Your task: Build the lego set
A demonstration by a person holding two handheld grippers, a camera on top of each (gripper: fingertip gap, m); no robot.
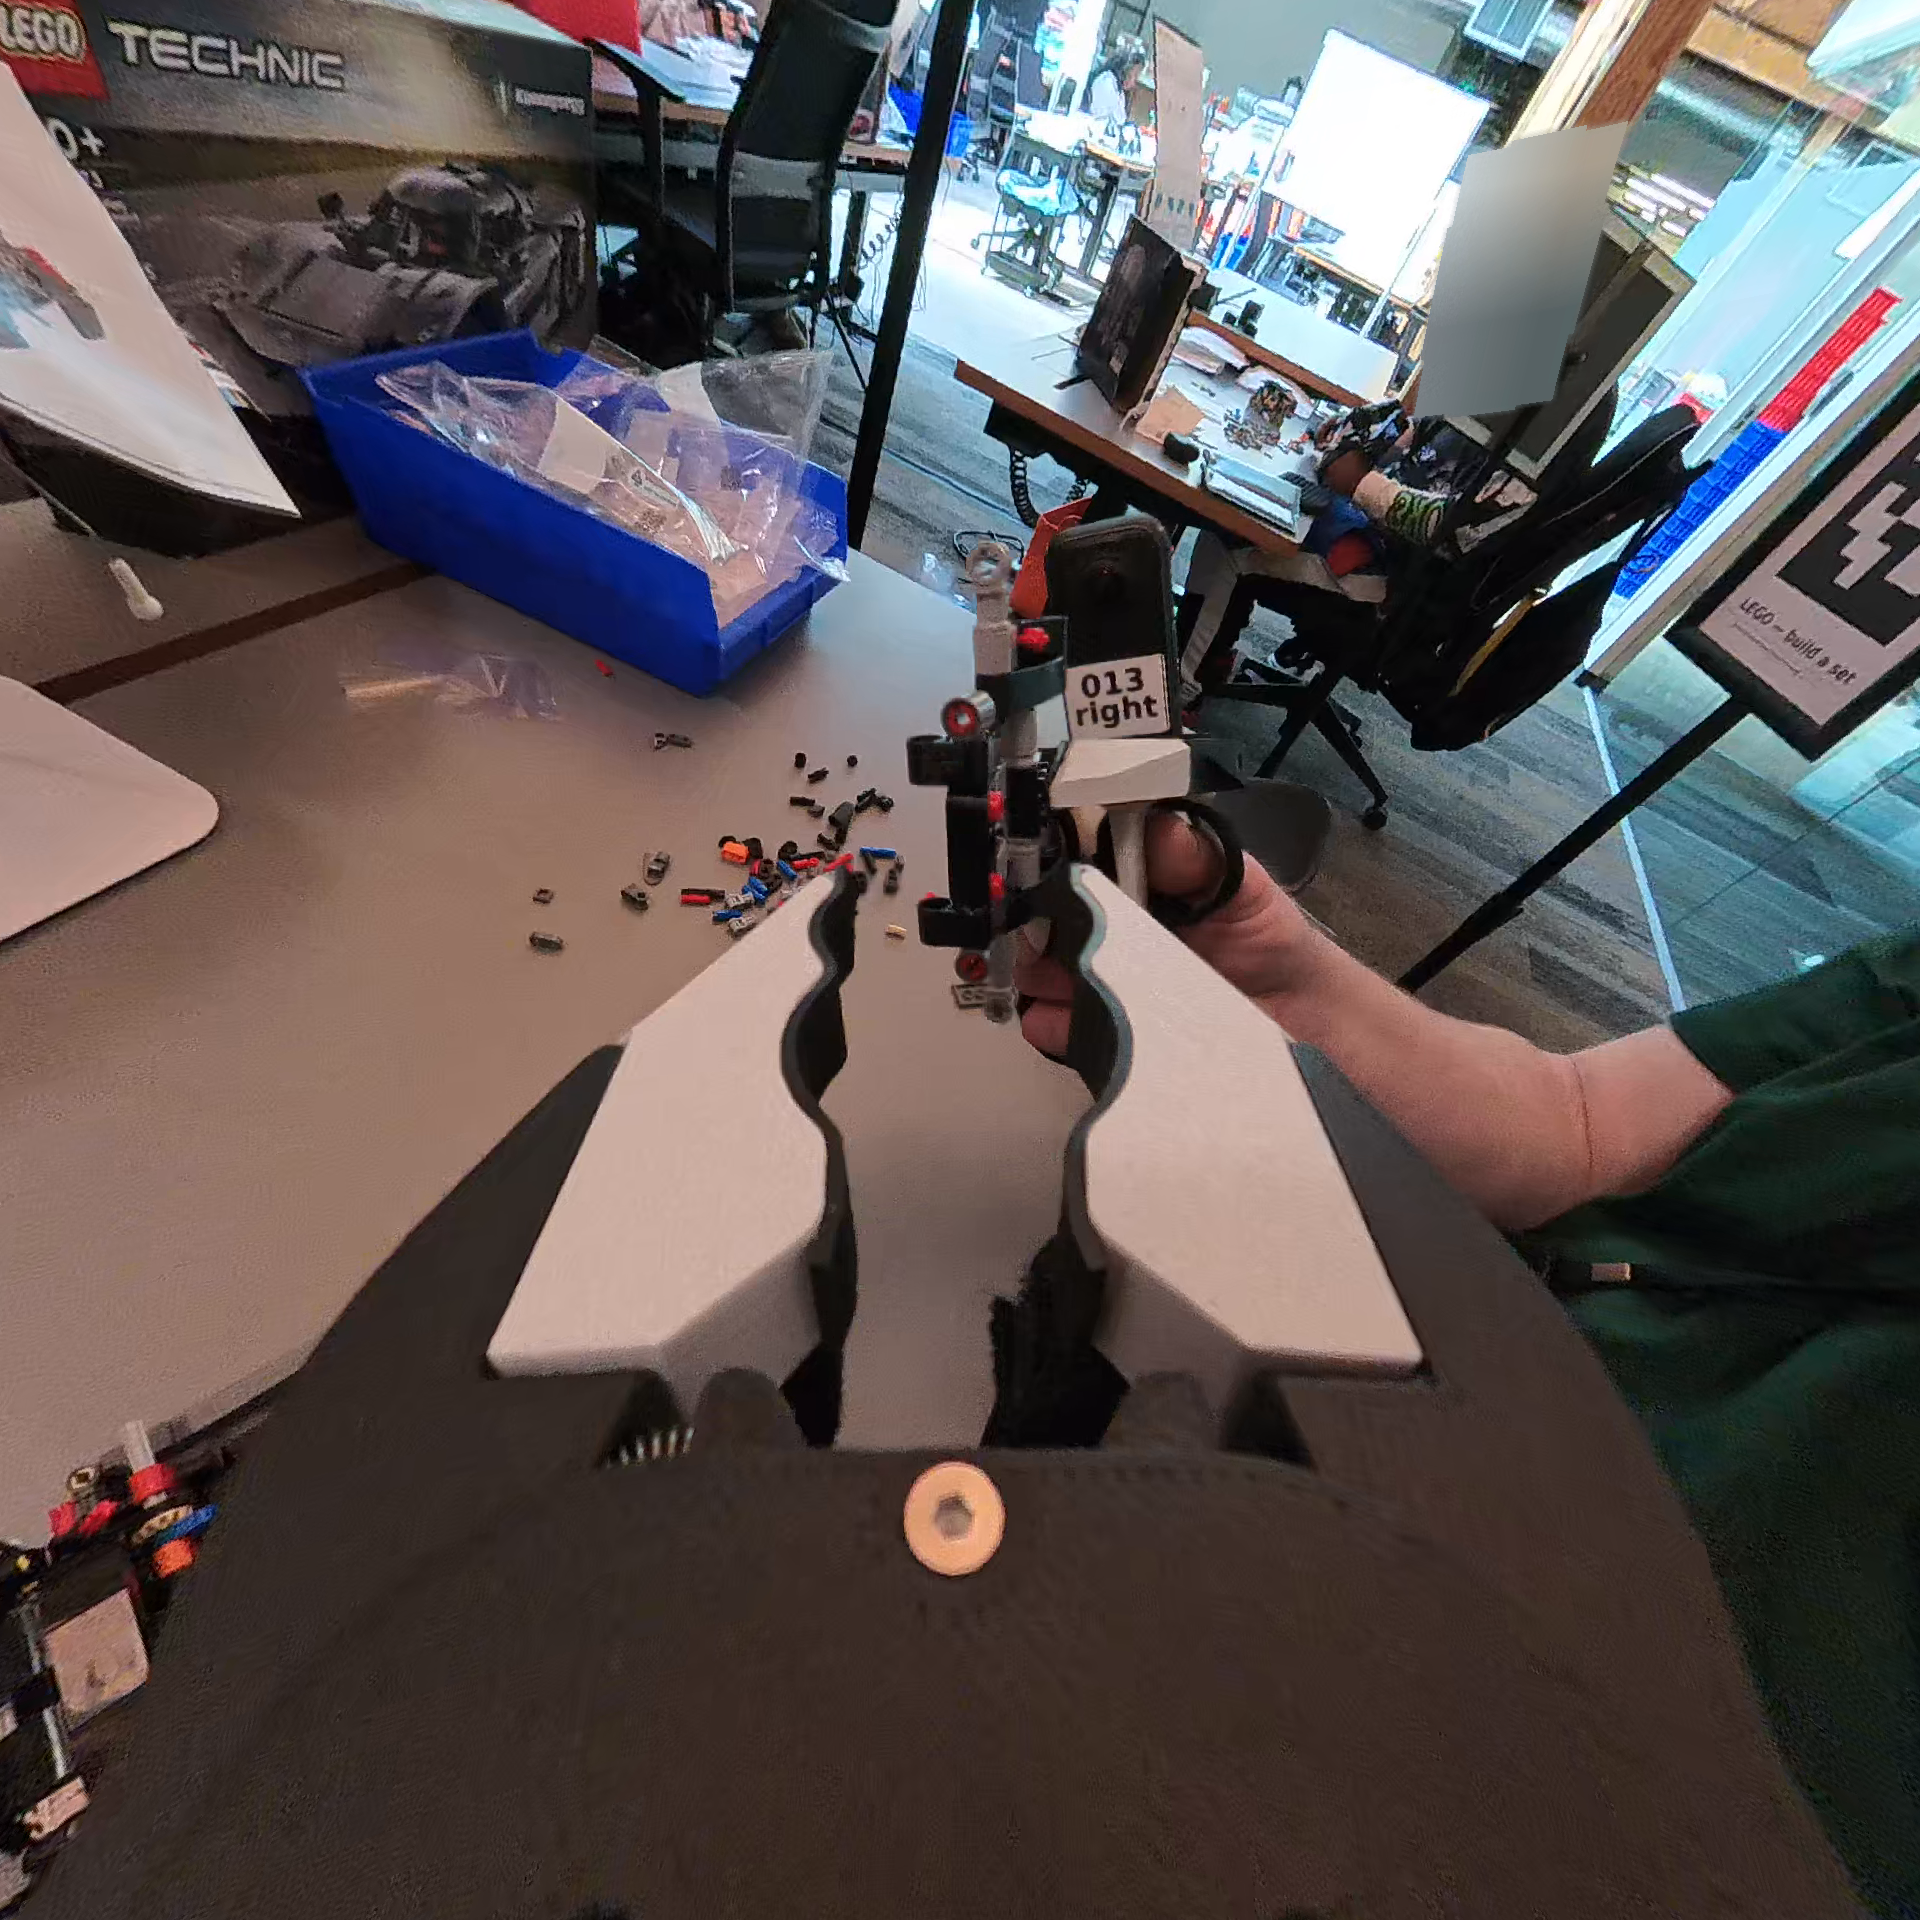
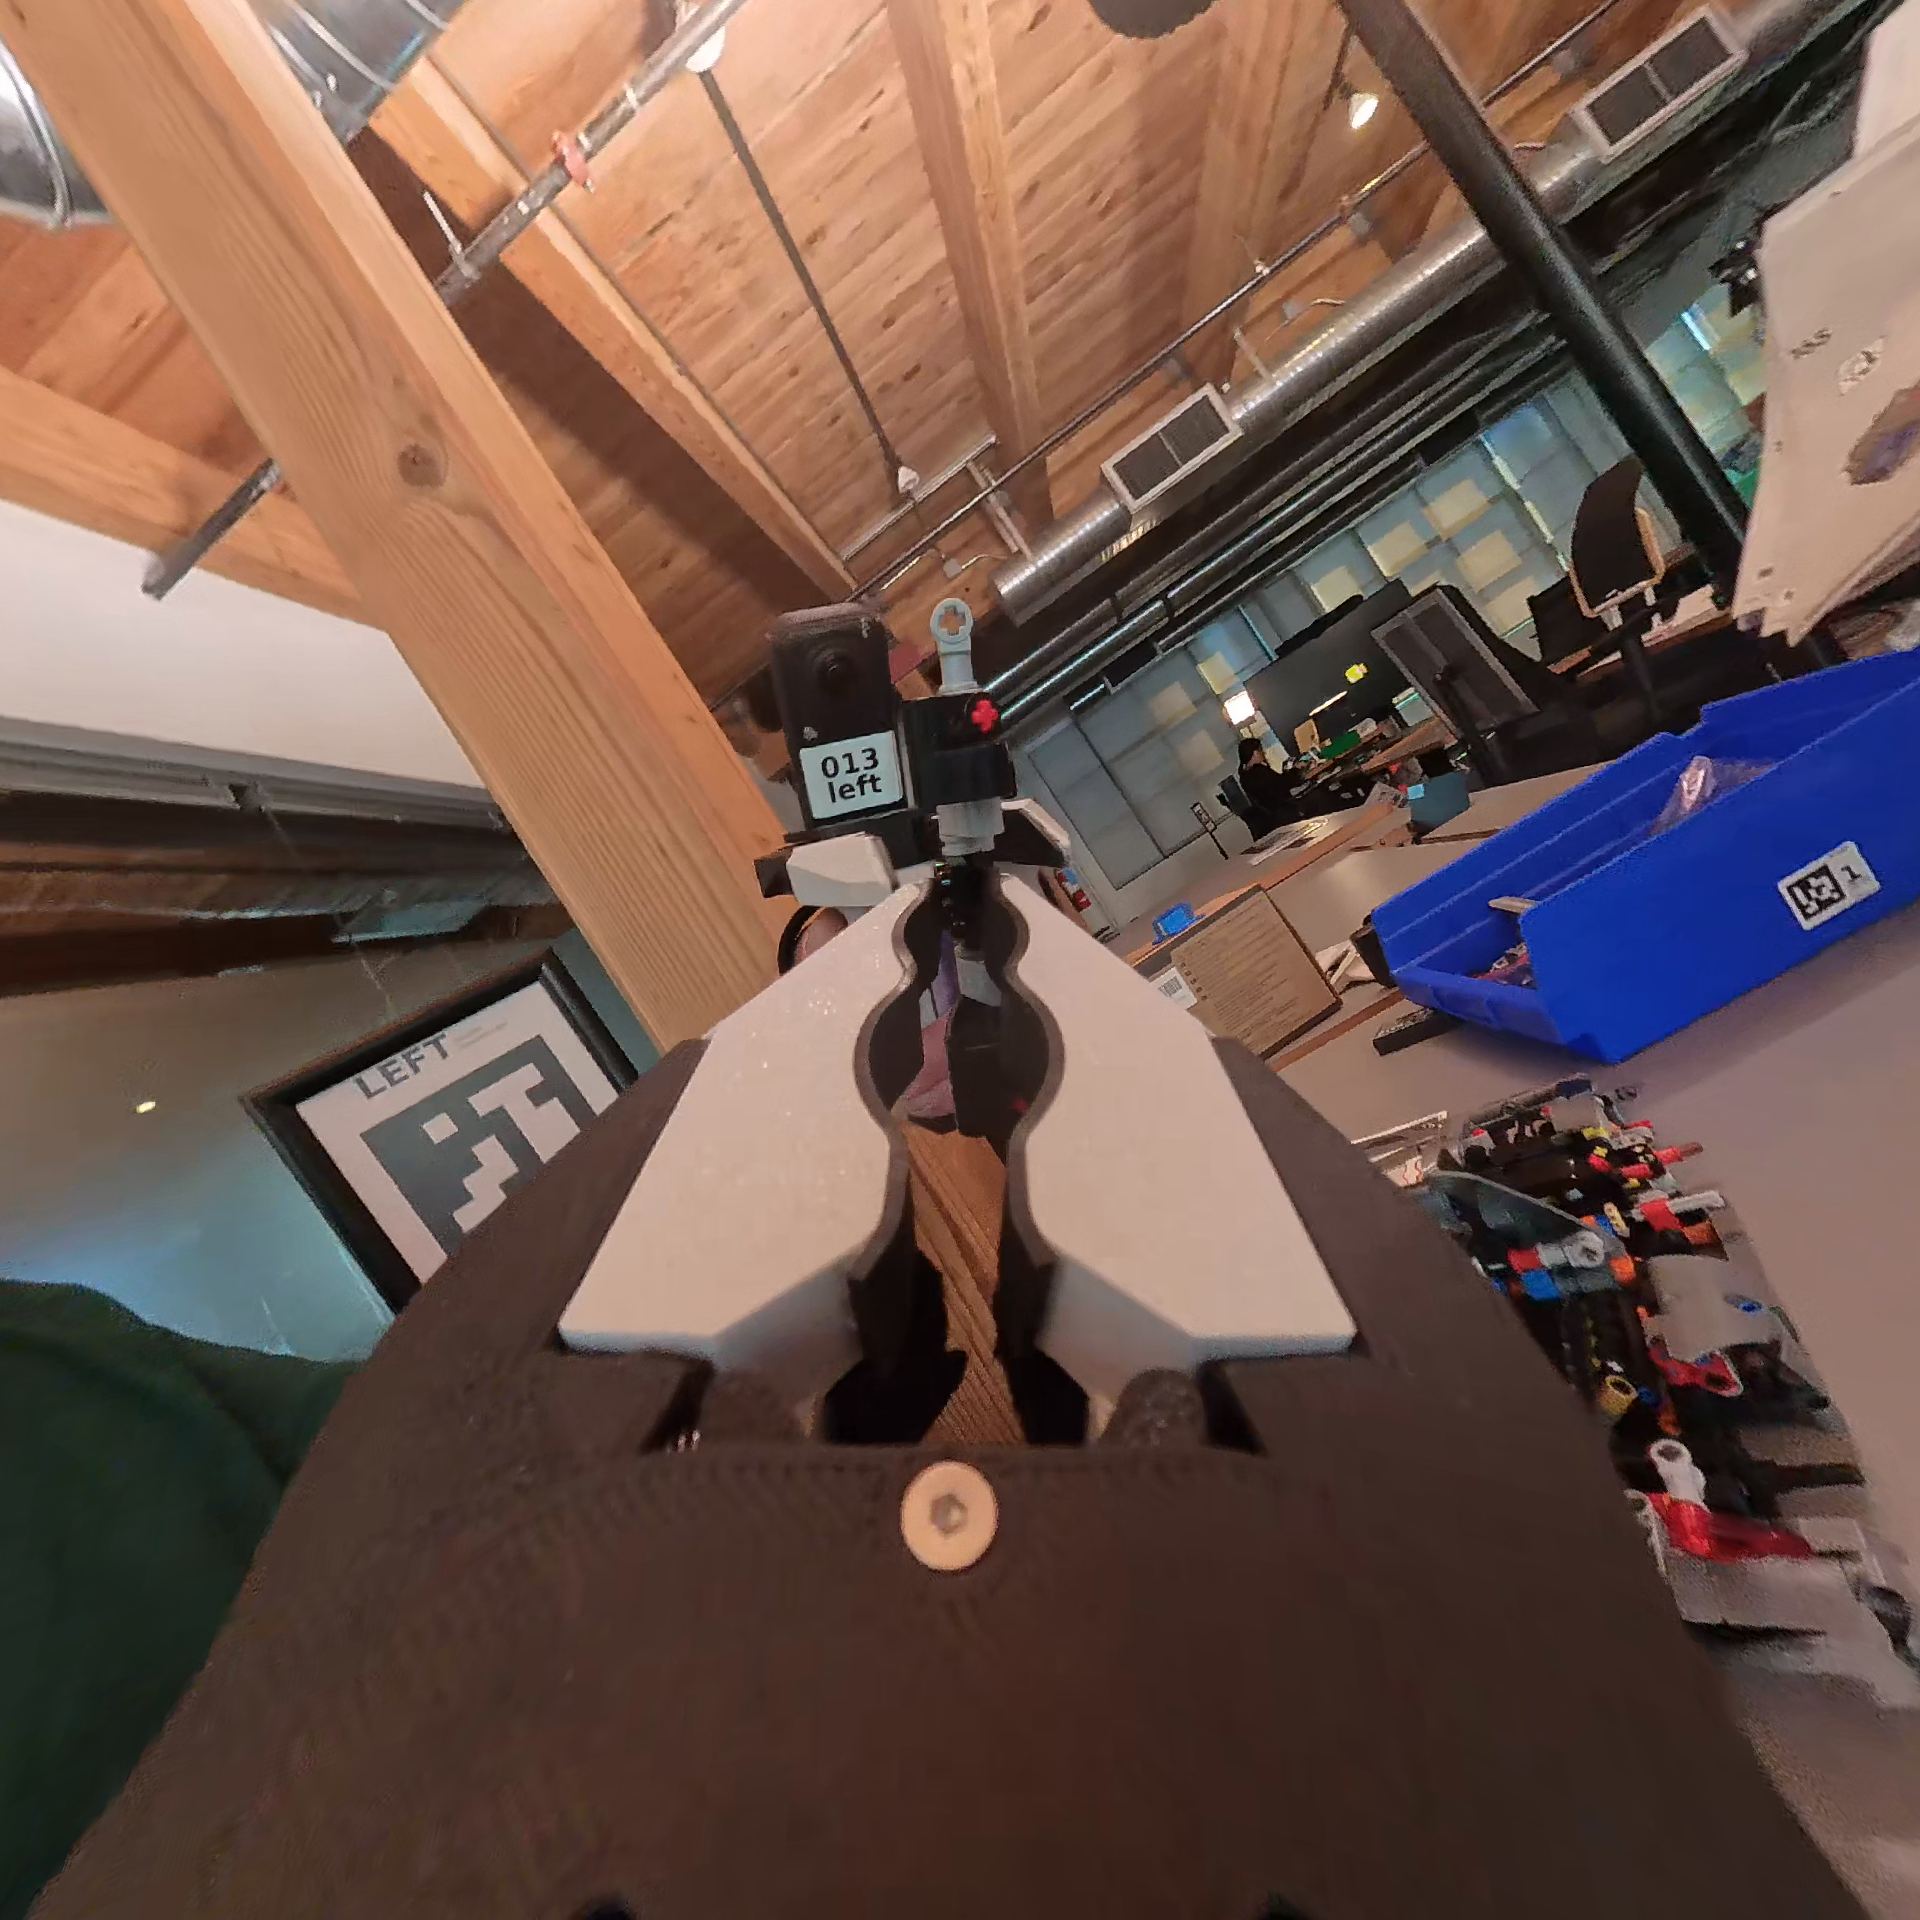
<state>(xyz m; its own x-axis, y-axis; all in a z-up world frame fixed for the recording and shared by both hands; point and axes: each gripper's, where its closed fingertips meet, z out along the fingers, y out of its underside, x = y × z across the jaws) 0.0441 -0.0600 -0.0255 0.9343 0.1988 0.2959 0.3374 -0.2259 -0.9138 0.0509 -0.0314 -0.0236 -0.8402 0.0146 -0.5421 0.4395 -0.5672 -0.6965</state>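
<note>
The right gripper (image 2: pixel 961 935) is pinching a black-and-grey lego subassembly (image 2: pixel 961 769) upright, while the left gripper (image 1: pixel 961 904) is sitting half-open and empty just beside it.

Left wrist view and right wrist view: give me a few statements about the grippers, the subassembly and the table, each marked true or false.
1. The right gripper holds a lego subassembly. True.
2. The left gripper is shut on a part. False: its fingers stand apart with nothing between them.
3. The blue bin holds clear plastic bags. True.
4. The loose parts lie inside the bin. False: they are scattered on the table.
5. A larger built model lies on the table. True.
</note>
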